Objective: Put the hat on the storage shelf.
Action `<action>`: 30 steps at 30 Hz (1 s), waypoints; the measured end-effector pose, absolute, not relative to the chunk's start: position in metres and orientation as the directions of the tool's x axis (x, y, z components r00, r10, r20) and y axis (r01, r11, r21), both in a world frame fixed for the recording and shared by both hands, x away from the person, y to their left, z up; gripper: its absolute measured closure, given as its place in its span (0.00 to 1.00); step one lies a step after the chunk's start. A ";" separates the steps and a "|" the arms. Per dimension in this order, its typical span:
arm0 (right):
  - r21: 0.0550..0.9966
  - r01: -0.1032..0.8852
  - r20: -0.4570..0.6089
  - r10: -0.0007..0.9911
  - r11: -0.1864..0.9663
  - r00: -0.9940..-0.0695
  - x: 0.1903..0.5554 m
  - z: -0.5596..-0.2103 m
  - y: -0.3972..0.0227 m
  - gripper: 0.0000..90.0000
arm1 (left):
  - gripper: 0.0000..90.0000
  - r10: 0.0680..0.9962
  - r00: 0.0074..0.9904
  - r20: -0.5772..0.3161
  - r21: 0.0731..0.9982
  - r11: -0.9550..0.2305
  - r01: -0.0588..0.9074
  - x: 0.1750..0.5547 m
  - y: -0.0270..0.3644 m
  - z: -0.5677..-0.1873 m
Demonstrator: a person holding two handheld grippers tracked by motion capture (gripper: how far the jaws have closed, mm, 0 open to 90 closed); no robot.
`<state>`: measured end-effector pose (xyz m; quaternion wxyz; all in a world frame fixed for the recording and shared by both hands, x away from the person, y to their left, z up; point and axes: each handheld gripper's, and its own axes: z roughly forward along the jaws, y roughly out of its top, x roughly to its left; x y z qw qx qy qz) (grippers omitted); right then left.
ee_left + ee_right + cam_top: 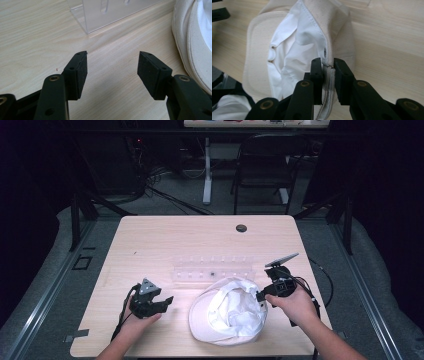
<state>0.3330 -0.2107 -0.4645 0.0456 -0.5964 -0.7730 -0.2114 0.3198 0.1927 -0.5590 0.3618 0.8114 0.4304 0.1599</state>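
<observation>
A cream cloth hat with a white lining lies upside down on the wooden table, near the front edge. My right gripper comes in from the hat's right side. In the right gripper view the right gripper is shut on the hat's stitched rim, and the hat spreads out beyond it. My left gripper rests left of the hat, apart from it. In the left gripper view the left gripper stands open over bare wood, with the hat's edge at the right.
A clear plastic rack stands just behind the hat, and its corner lies ahead of my left gripper. A round cable hole sits near the table's far edge. A chair and a desk leg stand beyond the table.
</observation>
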 end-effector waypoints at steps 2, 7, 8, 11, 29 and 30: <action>0.276 0.944 0.355 0.893 0.182 -0.276 0.332 -0.465 -0.208 0.81 | 0.47 0.812 0.581 -0.052 0.722 -0.371 0.584 0.319 0.191 -0.559; 0.256 0.945 0.375 0.880 0.206 -0.293 0.334 -0.465 -0.207 0.79 | 0.47 0.809 0.586 -0.045 0.722 -0.379 0.579 0.319 0.191 -0.559; 0.251 0.945 0.375 0.880 0.207 -0.293 0.334 -0.467 -0.207 0.79 | 0.47 0.811 0.582 -0.050 0.723 -0.373 0.582 0.319 0.191 -0.559; 0.235 0.949 0.373 0.882 0.212 -0.289 0.336 -0.470 -0.207 0.79 | 0.47 0.811 0.583 -0.052 0.723 -0.372 0.582 0.319 0.191 -0.559; 0.181 0.964 0.439 0.861 0.195 -0.257 0.343 -0.486 -0.206 0.71 | 0.47 0.811 0.583 -0.051 0.721 -0.374 0.583 0.319 0.191 -0.559; 0.182 0.965 0.450 0.857 0.189 -0.252 0.343 -0.485 -0.206 0.70 | 0.47 0.811 0.582 -0.051 0.722 -0.373 0.583 0.319 0.191 -0.559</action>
